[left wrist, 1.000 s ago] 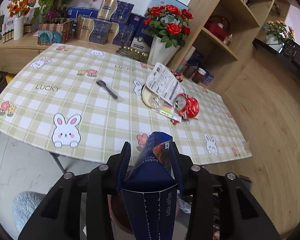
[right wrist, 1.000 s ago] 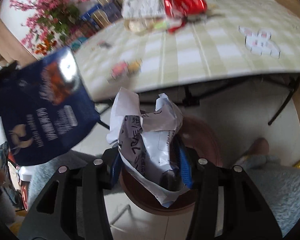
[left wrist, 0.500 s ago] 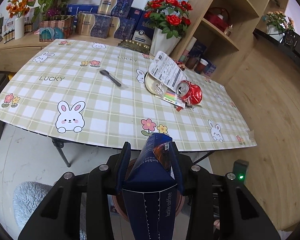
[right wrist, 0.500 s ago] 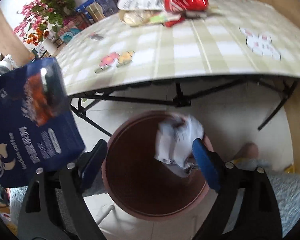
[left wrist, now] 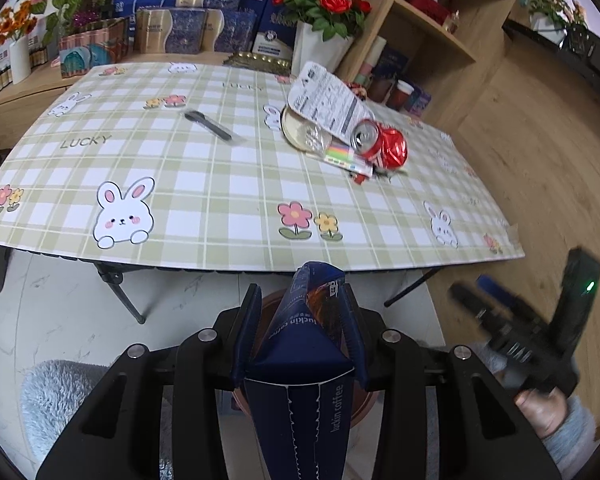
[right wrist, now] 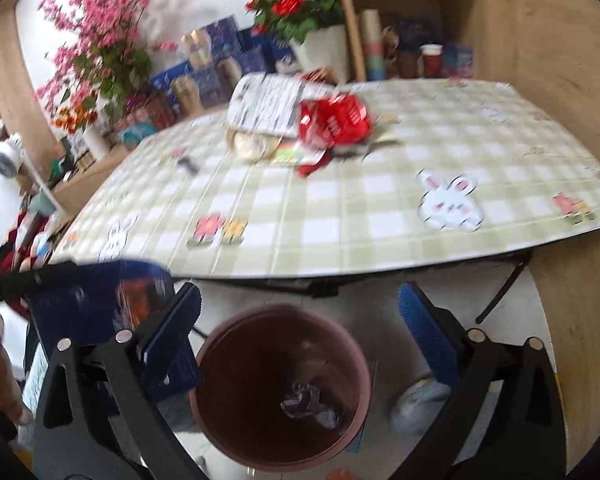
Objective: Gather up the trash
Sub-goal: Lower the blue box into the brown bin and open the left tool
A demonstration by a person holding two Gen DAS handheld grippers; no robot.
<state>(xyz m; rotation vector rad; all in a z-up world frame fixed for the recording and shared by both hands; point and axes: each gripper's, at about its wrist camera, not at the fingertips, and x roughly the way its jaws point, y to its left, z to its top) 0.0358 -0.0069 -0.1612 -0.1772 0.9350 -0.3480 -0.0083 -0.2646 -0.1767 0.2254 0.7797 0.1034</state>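
My left gripper (left wrist: 300,312) is shut on a dark blue coffee paper bag (left wrist: 304,364), held over a reddish-brown bin (right wrist: 280,392) on the floor by the table's near edge. The bag (right wrist: 96,304) also shows at the left of the right wrist view. My right gripper (right wrist: 298,320) hangs above the bin, its jaws still opening with nothing between them. Crumpled white paper (right wrist: 308,404) lies at the bin's bottom. On the table lie a crushed red can (left wrist: 380,144), a printed white wrapper (left wrist: 328,100), a round gold lid (left wrist: 300,132) and a black spoon (left wrist: 208,124).
The checked tablecloth (left wrist: 220,184) covers a folding table with black legs (left wrist: 120,296). Flower pots, boxes and wooden shelves (left wrist: 432,20) stand behind it. A grey fluffy slipper (left wrist: 52,400) sits on the floor at left. A hand with the other gripper (left wrist: 532,344) shows at right.
My right gripper opened wide and let the crumpled paper fall into the bin, then rose. My left gripper sank a little with the bag still held.
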